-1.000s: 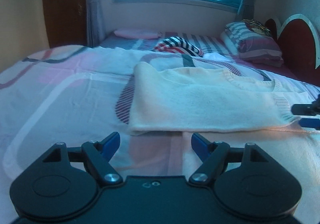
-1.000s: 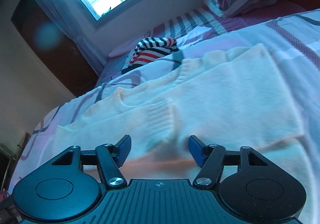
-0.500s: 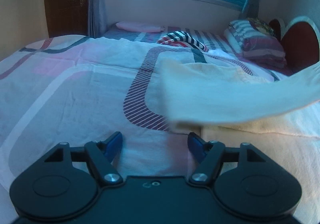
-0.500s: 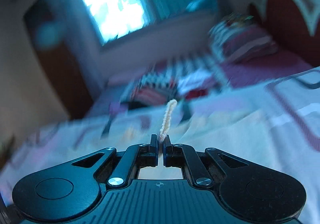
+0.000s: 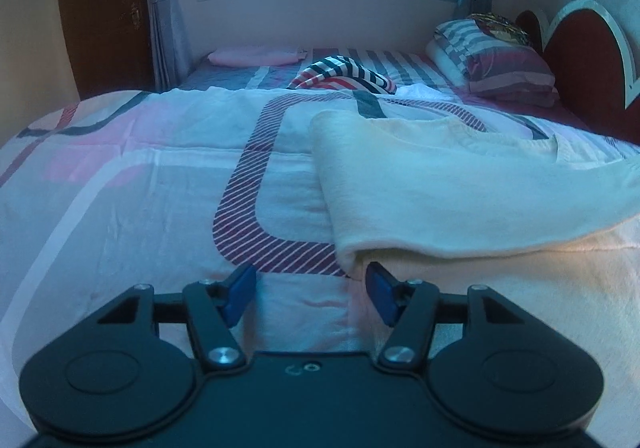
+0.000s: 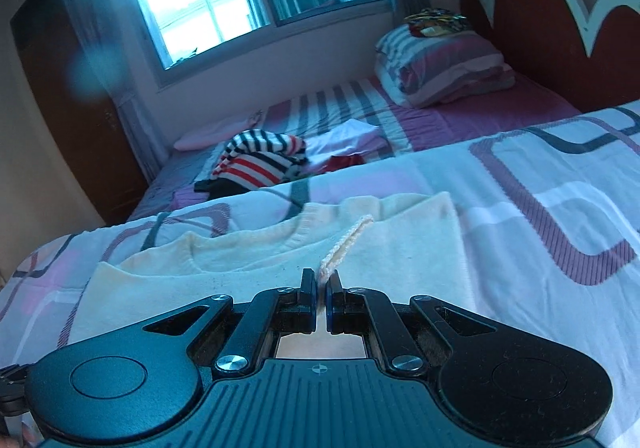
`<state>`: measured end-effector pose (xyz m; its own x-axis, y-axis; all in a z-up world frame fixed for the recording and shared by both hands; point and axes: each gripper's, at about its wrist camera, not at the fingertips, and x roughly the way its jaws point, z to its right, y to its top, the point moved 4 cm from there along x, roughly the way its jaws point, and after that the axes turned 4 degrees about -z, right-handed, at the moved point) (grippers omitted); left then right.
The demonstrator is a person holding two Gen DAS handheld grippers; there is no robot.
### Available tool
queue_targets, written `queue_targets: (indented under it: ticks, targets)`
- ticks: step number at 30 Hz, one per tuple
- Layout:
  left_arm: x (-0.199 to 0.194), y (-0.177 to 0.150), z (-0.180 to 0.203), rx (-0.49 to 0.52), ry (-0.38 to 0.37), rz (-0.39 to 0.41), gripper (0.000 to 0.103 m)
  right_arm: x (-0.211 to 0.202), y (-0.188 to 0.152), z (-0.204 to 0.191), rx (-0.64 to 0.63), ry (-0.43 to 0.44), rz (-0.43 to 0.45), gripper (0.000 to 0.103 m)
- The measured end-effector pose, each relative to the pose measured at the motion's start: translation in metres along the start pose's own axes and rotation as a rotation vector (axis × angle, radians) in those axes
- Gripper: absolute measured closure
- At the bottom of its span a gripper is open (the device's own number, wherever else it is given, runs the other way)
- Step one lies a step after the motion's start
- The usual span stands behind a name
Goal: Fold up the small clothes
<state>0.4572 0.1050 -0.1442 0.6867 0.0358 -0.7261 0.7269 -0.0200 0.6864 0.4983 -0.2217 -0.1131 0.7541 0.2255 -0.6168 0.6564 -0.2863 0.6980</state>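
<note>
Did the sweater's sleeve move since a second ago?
Yes. The right hand-held gripper pinched the cream sweater's sleeve off the bedspread and carried it across the sweater's body, toward the window side.

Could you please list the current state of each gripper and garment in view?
Right gripper: shut on the cream sweater's ribbed edge.
Left gripper: jaws closing, nothing pinched yet, by the sweater's near corner.
Cream sweater: partly folded, one part lifted off the bedspread.
Striped garment: crumpled, unfolded, farther back.
Window: cannot tell whether open.
</note>
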Motion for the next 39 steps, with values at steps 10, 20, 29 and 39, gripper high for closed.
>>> queue_targets:
  ticks: [10, 20, 29, 39]
  targets:
    - [0.002, 0.001, -0.002, -0.003, -0.001, -0.006, 0.044, 0.0, -0.009, 0.03, 0.033, -0.037, -0.036, 0.099]
    - [0.003, 0.002, -0.001, -0.006, -0.003, -0.009, 0.044, 0.005, -0.024, 0.041, 0.041, -0.053, -0.078, 0.099]
    - [-0.015, 0.01, -0.013, -0.025, -0.006, 0.065, 0.04, -0.007, -0.015, 0.054, 0.07, -0.103, -0.028, 0.099]
    - [0.032, 0.033, 0.047, 0.055, -0.167, 0.007, 0.034, 0.034, -0.022, 0.012, -0.163, -0.154, -0.067, 0.1]
